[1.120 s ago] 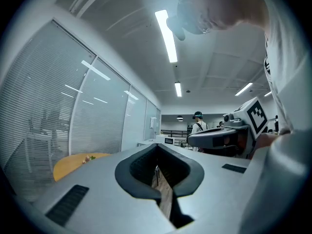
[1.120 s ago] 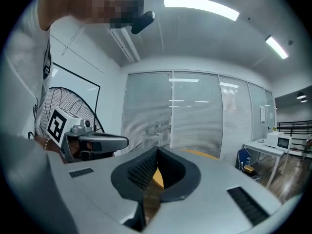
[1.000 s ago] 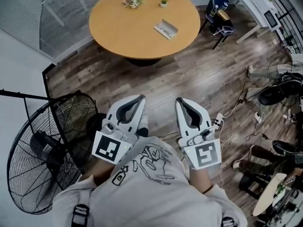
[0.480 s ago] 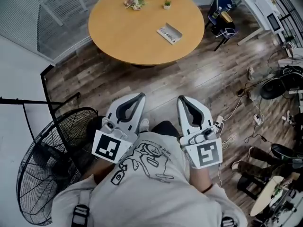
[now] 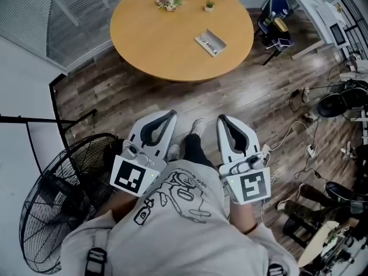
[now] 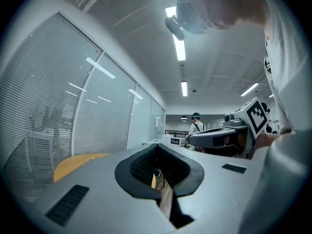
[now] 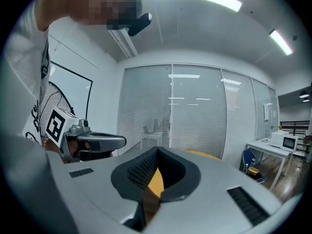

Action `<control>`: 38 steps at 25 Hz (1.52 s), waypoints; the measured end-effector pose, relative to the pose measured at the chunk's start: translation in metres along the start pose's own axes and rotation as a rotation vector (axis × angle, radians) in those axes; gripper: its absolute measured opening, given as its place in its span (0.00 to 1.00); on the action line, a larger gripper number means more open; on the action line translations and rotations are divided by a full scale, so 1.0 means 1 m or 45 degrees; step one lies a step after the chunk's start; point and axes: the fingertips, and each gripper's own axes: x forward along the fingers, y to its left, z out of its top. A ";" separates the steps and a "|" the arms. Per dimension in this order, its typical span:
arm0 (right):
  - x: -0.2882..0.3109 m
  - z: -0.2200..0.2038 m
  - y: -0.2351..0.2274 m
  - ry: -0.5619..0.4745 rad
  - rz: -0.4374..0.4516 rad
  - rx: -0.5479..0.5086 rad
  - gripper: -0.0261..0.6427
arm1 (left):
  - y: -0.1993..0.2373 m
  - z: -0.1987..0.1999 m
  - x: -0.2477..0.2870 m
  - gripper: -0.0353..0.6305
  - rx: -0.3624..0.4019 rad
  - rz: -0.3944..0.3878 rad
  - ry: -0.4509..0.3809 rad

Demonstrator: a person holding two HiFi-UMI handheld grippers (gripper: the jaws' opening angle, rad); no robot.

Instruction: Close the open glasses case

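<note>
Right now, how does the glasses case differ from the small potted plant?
The glasses case is long, pale and lies flat and open; the potted plant is smaller, green and stands upright. The glasses case lies nearer the person, the potted plant farther back. Both rest on the round table.

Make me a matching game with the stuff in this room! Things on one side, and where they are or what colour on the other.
Things:
1. glasses case
2. fan
3. potted plant
4. round table

Clues:
A. standing on the floor, at the left
B. orange-brown wood
C. lying open on the table
D. tiny and green, near the table's far edge

Pairs: 1-C, 2-A, 3-D, 4-B.
</note>
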 end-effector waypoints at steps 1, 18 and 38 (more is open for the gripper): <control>0.001 0.000 -0.003 -0.003 -0.004 0.003 0.05 | 0.000 0.000 0.003 0.08 0.000 -0.001 0.002; 0.037 0.012 -0.099 -0.052 -0.003 0.032 0.05 | 0.004 0.001 0.108 0.08 0.030 -0.023 0.005; 0.081 0.011 -0.232 -0.049 0.037 0.030 0.05 | 0.008 -0.007 0.245 0.08 0.051 0.011 0.044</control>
